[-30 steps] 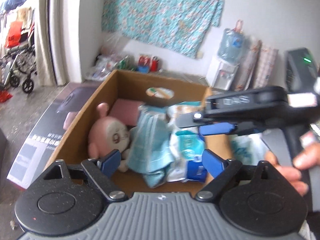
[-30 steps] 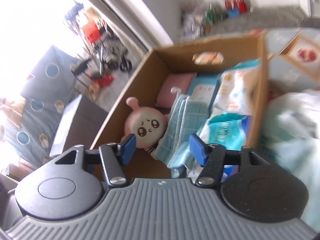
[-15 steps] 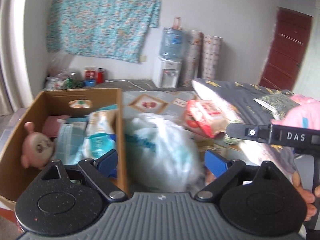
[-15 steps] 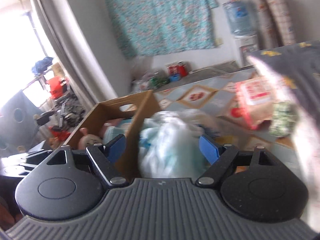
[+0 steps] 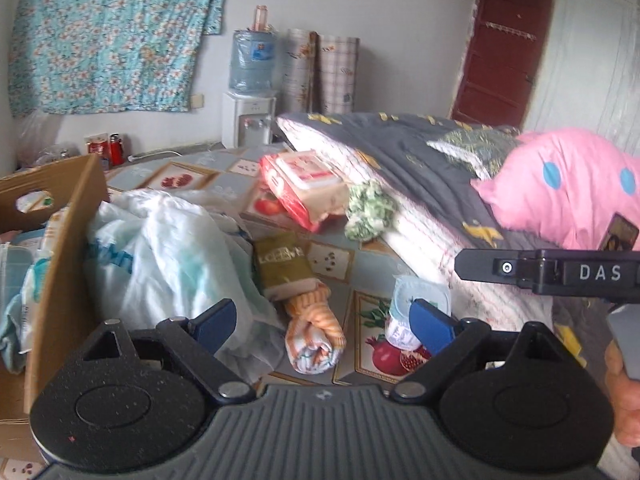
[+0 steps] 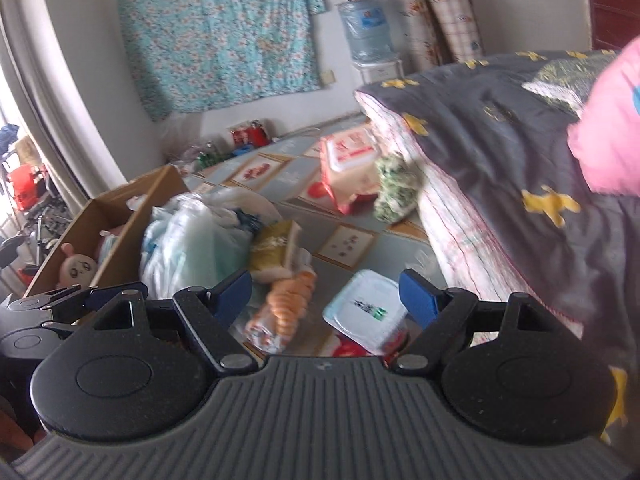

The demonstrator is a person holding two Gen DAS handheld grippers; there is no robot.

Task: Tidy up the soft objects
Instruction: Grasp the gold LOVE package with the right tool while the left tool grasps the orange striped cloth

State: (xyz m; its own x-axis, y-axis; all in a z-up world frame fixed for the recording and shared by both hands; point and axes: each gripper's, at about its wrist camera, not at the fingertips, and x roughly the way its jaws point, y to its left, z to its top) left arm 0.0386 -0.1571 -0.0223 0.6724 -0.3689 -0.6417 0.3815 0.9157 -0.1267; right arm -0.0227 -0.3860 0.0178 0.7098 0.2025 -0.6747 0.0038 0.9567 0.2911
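Now both the left claw (image 5: 324, 322) and the right claw (image 6: 326, 292) are wide apart and hold nothing, so one should drop straight over the orange roll (image 5: 314, 334), low in the middle, then carry it to the box (image 5: 60, 264) at left.

Patterned floor mat (image 5: 332, 256) — white plastic bag (image 5: 168, 264), rolled orange cloth (image 5: 316, 336), wipes pack (image 5: 416, 312)

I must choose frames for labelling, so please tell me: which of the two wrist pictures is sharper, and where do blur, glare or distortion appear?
Left wrist view: sharp; the red wipes pack and rolled orange cloth are crisp, though the door bows from the fisheye. Right wrist view: softer, with the pink pillow smeared and the window at far left overexposed.
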